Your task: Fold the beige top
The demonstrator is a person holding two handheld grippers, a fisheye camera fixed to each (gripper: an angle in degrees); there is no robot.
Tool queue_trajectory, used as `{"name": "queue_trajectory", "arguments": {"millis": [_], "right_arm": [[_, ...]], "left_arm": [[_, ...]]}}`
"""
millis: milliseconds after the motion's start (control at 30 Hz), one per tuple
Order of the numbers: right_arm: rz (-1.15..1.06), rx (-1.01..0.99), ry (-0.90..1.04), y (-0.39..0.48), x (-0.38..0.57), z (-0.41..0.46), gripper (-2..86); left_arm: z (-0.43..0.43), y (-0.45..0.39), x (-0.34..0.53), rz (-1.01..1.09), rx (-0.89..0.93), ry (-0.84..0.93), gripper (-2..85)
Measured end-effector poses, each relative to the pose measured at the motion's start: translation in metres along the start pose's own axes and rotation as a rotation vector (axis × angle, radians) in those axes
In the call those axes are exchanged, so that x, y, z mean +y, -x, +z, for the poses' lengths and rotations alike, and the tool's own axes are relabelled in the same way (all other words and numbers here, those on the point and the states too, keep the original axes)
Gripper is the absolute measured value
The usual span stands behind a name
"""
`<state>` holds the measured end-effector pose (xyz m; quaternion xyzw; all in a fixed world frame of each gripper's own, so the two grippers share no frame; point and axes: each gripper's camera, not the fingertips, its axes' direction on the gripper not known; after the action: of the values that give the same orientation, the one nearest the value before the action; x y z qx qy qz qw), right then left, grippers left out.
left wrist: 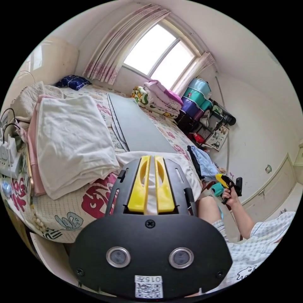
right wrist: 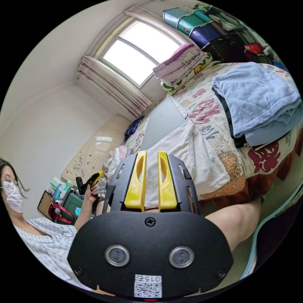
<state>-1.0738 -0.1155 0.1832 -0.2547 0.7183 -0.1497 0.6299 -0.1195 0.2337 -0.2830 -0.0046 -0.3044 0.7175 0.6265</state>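
While both grippers [left wrist: 151,183] [right wrist: 151,183] stand narrowly parted, they hide the beige top's [right wrist: 192,154] near edge.

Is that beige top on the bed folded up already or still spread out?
Spread out, not yet folded small: the beige top lies flat over the bed's edge, beside a folded blue stack.

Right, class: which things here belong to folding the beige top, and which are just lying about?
Belongs to the job:
- beige top
- left gripper, jaws nearly together with the top's cloth between them
- right gripper, jaws slightly apart over the top

Just lying about:
- folded white pile
- blue folded clothes
- folded blankets by the window
- storage boxes
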Motion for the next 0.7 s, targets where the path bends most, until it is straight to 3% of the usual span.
{"name": "queue_trajectory", "arguments": {"millis": [167, 300, 433, 700], "right_arm": [[0.015, 0.075, -0.022, 0.011, -0.038, 0.040, 6.3], [-0.010, 0.129, -0.047, 0.019, -0.065, 0.075, 6.7], [0.005, 0.155, -0.066, 0.005, -0.083, 0.112, 7.4], [-0.024, 0.243, 0.121, -0.099, -0.160, 0.249, 12.1]], "left_arm": [[0.070, 0.027, -0.019, -0.025, -0.021, 0.094, 1.9], [0.123, 0.034, -0.026, 0.012, 0.007, 0.187, 7.2], [0.154, 0.034, -0.034, 0.001, -0.094, 0.273, 12.8], [0.183, 0.021, -0.037, -0.155, -0.198, 0.193, 14.4]]}}
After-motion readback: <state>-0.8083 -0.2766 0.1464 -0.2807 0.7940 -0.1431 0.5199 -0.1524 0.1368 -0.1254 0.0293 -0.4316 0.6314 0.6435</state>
